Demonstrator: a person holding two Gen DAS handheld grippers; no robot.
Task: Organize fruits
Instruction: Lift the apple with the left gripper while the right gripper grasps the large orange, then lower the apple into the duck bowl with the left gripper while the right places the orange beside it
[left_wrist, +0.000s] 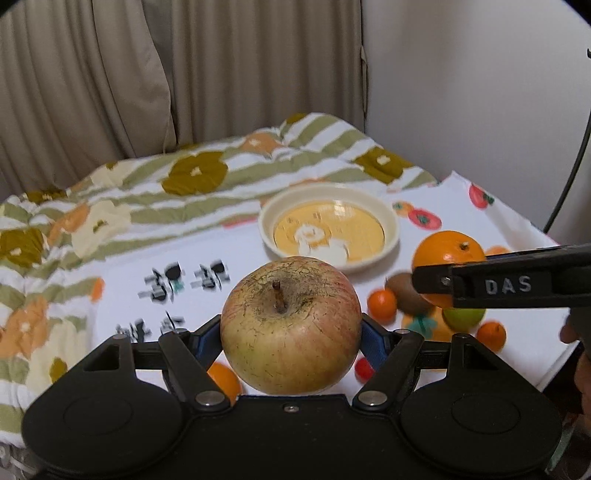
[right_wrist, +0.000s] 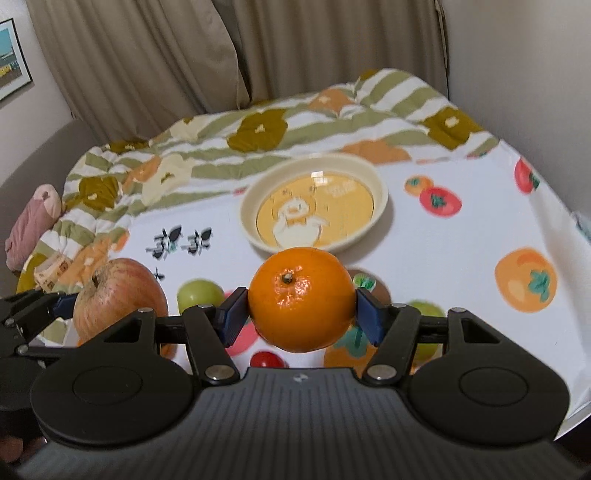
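Presently the left gripper (left_wrist: 291, 332) clamps a russeted red-green apple (left_wrist: 291, 325) and the right gripper (right_wrist: 300, 314) clamps a glossy round orange (right_wrist: 300, 299), with the cream duck-print plastic bowl (right_wrist: 380, 192) at twelve o'clock beyond each.

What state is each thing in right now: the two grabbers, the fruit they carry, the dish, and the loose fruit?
Left gripper: shut on the apple.
Apple: held above the cloth, stem up.
Right gripper: shut on the orange.
Orange: held above the cloth, stem up.
Dish: empty, upright on the cloth.
Green fruit: loose on the cloth.
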